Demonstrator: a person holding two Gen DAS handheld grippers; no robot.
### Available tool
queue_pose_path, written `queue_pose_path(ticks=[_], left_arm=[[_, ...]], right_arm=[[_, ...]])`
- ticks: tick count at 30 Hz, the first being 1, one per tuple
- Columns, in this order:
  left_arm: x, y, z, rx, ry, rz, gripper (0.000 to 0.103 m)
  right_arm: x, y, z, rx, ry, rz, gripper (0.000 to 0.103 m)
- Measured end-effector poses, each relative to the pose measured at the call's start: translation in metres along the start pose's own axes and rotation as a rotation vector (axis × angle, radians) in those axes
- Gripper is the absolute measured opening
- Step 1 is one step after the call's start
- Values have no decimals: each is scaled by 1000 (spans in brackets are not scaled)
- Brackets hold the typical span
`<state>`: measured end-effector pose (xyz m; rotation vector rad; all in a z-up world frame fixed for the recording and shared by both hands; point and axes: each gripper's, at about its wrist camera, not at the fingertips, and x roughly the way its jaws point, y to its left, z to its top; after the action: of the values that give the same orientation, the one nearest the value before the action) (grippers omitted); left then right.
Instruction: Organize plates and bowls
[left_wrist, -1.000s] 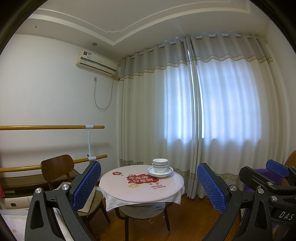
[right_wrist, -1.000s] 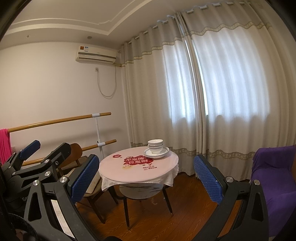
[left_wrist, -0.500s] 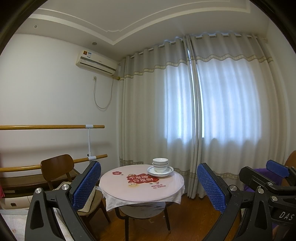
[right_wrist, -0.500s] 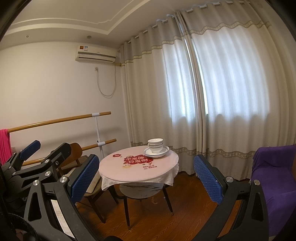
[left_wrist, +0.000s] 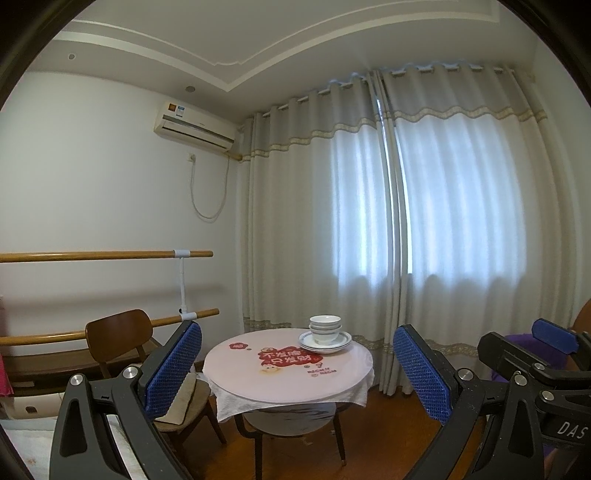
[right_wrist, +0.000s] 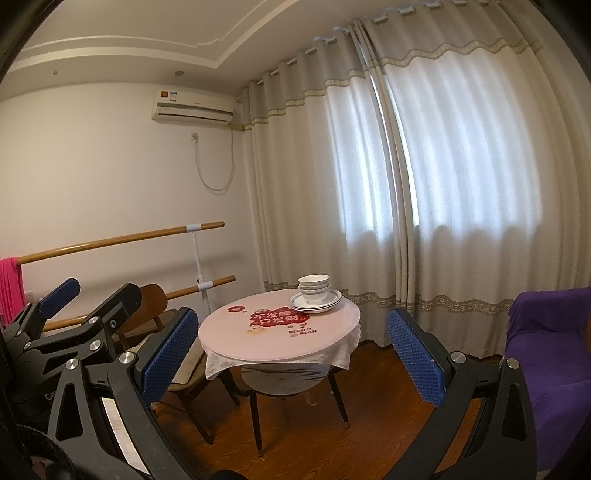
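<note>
White bowls (left_wrist: 324, 328) are nested on a stack of white plates (left_wrist: 325, 344) at the far right of a round pink table (left_wrist: 258, 380). They also show in the right wrist view: bowls (right_wrist: 314, 287) on plates (right_wrist: 315, 302). My left gripper (left_wrist: 295, 373) is open and empty, well back from the table. My right gripper (right_wrist: 291, 356) is open and empty, also well back. The right gripper shows at the right edge of the left wrist view (left_wrist: 532, 350), and the left gripper at the left of the right wrist view (right_wrist: 88, 306).
A wooden chair (left_wrist: 122, 339) stands left of the table, with wall-mounted wooden bars (left_wrist: 103, 255) behind it. Curtains (left_wrist: 406, 221) hang behind the table. A purple-covered seat (right_wrist: 546, 350) is at the right. The floor (right_wrist: 295, 435) is brown wood.
Both views have shifted very slightly; the table and dishes sit almost where they were. Both grippers stay open.
</note>
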<state>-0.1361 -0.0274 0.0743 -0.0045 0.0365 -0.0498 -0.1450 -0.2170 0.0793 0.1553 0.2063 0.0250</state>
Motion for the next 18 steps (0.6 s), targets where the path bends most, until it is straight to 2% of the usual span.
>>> queue_pose_path(ticks=[18], left_arm=[[0,0,-1,-1,2,2,102]], right_arm=[[2,1,1,3,3,0,103]])
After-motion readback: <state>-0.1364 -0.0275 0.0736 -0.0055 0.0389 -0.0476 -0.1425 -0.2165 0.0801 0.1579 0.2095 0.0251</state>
